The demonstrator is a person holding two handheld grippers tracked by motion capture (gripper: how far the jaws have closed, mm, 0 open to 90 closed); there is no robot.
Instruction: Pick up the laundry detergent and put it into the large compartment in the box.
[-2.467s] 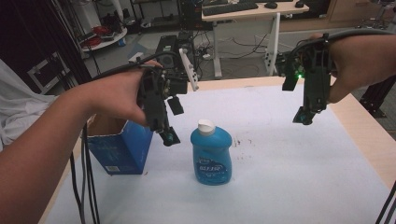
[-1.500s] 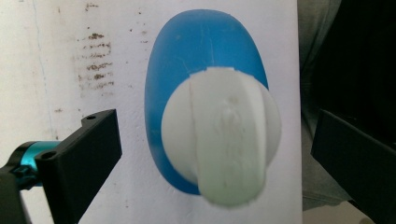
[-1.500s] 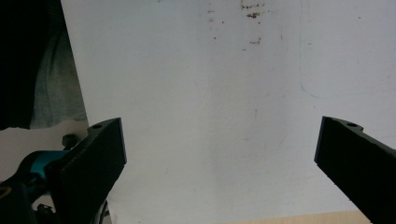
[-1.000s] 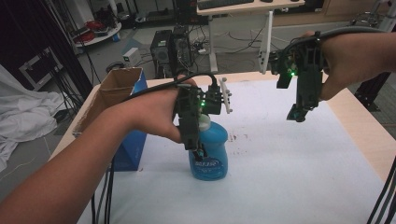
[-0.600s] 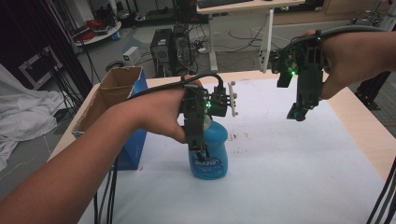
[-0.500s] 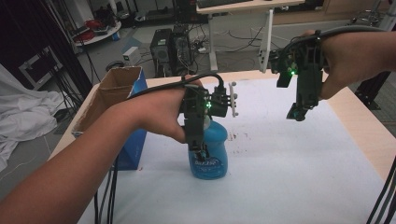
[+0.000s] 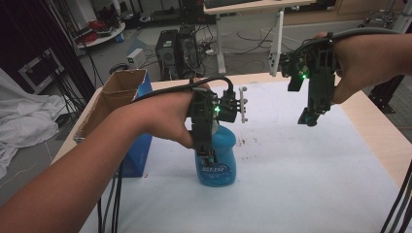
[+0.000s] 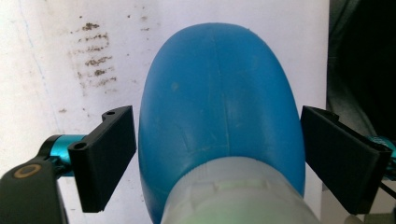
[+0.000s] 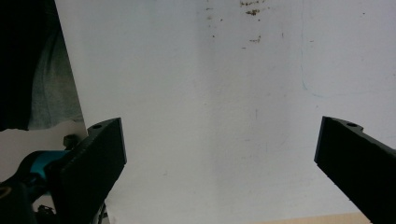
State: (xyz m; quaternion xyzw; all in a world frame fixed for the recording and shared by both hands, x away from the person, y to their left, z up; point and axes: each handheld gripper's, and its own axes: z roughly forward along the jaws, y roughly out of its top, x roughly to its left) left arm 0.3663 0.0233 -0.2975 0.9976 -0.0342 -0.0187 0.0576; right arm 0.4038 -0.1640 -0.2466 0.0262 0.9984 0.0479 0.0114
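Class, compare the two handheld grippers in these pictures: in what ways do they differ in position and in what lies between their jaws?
The left gripper is lowered over the blue bottle; the right gripper hangs above bare table.
The left gripper's jaws, which have just been closing, straddle the bottle's body with slim gaps visible in the left gripper view; the right gripper's jaws stand wide with nothing between them.
Both point downward, each held in a hand.

1. One blue bottle (image 7: 216, 162) stands on the table.
2. One blue cardboard box (image 7: 114, 104) with open flaps sits at the table's left edge.
3. Two hand-held grippers: the left gripper (image 7: 209, 158) and the right gripper (image 7: 307, 119).
4. One white-topped table (image 7: 301, 184).
5. Two forearms reach in, one to each gripper.
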